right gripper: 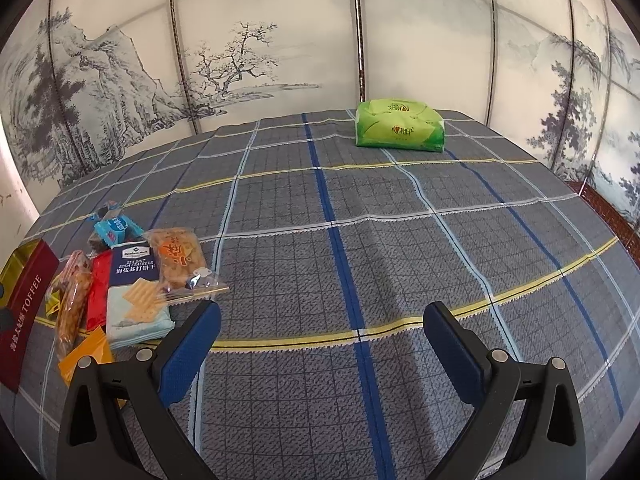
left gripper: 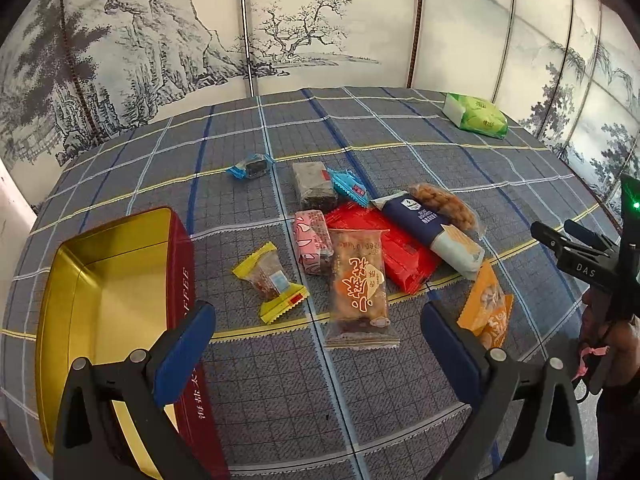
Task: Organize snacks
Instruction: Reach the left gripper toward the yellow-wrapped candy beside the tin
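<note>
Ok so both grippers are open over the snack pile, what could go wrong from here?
The clear-wrapped pastry overlaps the red packet, so the left gripper might pinch or drag both. The toffee tin sits right beside its left finger and could get nudged. The right gripper is aimed at bare cloth, away from the snacks.

The worktop is covered by a grey plaid cloth and enclosed by a folding screen painted with ink landscapes.

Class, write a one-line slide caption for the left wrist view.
Open left gripper hovers above scattered snack packets beside an empty red toffee tin on a plaid tablecloth.
</note>
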`<state>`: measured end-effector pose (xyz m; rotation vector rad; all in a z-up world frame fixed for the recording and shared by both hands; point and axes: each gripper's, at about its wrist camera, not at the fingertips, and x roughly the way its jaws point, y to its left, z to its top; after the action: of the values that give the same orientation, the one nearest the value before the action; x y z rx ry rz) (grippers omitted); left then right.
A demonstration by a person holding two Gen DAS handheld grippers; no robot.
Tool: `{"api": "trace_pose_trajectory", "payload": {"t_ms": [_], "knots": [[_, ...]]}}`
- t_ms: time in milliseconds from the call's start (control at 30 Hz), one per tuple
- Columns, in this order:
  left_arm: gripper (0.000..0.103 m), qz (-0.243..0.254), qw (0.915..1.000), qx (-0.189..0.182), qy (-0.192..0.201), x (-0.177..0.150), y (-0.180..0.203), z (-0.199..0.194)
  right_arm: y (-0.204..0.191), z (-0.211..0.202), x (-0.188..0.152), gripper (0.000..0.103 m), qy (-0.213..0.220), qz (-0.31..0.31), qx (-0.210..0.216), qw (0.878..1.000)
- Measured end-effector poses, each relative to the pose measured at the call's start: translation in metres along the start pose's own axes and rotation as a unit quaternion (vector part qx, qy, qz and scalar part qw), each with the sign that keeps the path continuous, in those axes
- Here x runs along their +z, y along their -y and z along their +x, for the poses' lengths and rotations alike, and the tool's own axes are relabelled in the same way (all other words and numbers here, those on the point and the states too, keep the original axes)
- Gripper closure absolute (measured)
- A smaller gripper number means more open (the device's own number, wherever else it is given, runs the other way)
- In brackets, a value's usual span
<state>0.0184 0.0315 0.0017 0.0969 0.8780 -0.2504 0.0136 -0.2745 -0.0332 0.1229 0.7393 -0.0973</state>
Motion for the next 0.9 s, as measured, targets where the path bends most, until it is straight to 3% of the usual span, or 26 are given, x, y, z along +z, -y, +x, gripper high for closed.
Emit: {"api": "trace_pose_trajectory", "payload": {"t_ms": [133, 300, 567, 733, 900], "knots": [[0.004, 0.015, 0.9997, 0.011, -0.015, 0.005, -0.007, 0.004, -0.003, -0.001, 0.0, 0.002, 0.0, -0.008, -0.001, 1.0], [0.037, 0.011, 0.9978, 0.009, -0.065, 0.015, -0.017, 0.027, -0.006, -0.001, 0.0, 0.002, 0.0, -0.009, -0.004, 1.0], [0.039, -0.025, 0.9929, -0.005, -0.116, 0.027, -0.032, 0.058, -0.007, 0.0, 0.001, 0.002, -0.002, -0.01, -0.003, 1.0], [0.057, -0.047, 0.9878, -0.006, -0.148, 0.031, -0.04, 0.076, -0.007, -0.001, 0.001, 0.002, -0.001, -0.012, -0.003, 1.0], [0.059, -0.044, 0.9879, 0.011, -0.148, 0.036, -0.043, 0.087, -0.009, 0.0, 0.001, 0.002, -0.003, -0.013, -0.004, 1.0]]}}
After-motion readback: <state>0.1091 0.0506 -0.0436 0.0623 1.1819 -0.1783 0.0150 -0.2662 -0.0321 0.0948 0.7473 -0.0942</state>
